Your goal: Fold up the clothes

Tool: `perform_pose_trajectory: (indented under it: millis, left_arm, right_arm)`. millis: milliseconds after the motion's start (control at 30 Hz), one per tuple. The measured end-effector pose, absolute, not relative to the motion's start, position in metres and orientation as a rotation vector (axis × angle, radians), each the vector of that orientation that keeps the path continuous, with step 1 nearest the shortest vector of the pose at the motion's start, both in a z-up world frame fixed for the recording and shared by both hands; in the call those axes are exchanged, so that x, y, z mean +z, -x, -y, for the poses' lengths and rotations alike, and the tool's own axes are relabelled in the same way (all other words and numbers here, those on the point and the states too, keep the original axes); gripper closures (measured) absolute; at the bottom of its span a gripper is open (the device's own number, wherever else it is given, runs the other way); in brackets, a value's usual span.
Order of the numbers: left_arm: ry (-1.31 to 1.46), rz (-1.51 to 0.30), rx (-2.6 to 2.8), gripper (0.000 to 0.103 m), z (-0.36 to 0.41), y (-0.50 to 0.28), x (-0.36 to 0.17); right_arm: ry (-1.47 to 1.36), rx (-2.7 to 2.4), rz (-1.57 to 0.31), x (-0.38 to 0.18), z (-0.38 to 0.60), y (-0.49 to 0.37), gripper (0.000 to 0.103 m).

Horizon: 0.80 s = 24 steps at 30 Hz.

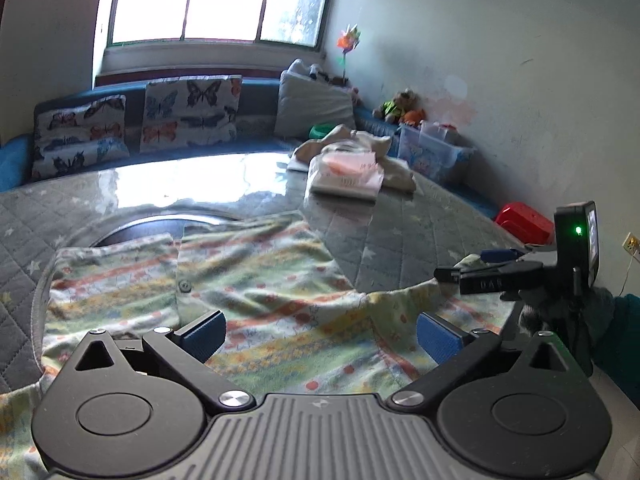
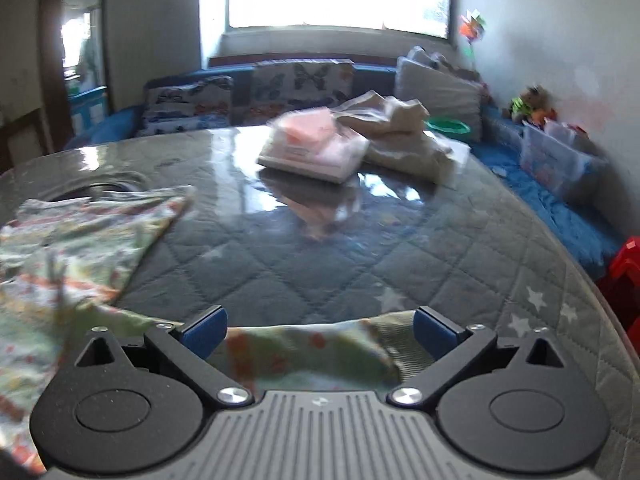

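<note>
**Striped shirt flat on table, both grippers open**

Shirt, patterned in green, yellow and orange stripes, lies spread on the quilted grey table under a glossy clear cover. In my left wrist view it fills the lower half from 8 to 4 o'clock, button placket running up at about 10 o'clock. One sleeve reaches toward 3 o'clock, where my right gripper shows from the side.

My left gripper has its blue pads spread wide over the shirt body, nothing pinched between them. In the right wrist view my right gripper also stands wide apart; the sleeve end, ribbed cuff at its right, lies between the pads, but they do not press on it. That view is blurred, so whether cloth grazes a pad I cannot tell.

Handling, my guess: light, thin, floppy cotton. It will drape and bunch, not hold shape. The clear cover looks slick, so the shirt may slide when I drag it.

Where to grab: the cuff edge for the sleeve fold, low and pinched deep so one layer does not slip out. On the left, take a side seam or the hem, not mid-body.

Folded items in a stack sit at 12 to 1 o'clock, well apart from the shirt.
</note>
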<state>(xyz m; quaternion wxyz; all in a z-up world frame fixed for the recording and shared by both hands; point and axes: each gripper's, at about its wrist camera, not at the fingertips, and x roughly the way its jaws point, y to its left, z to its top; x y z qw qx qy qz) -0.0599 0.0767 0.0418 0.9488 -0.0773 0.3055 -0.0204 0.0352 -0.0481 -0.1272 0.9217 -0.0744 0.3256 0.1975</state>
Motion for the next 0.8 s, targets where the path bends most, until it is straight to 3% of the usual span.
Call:
perform_pose_trajectory:
  millis: [600,800]
  left_arm:
    - [0.129,-0.727,-0.048,0.000,-0.062,0.037,0.022]
    - [0.121,-0.755,-0.055,0.000,-0.056,0.034,0.018]
  right_arm:
    - [0.137,0.348,-0.653,-0.122,0.076,-0.016,0.008]
    - [0.108,0.409,-0.669,-0.122,0.069,0.014,0.004]
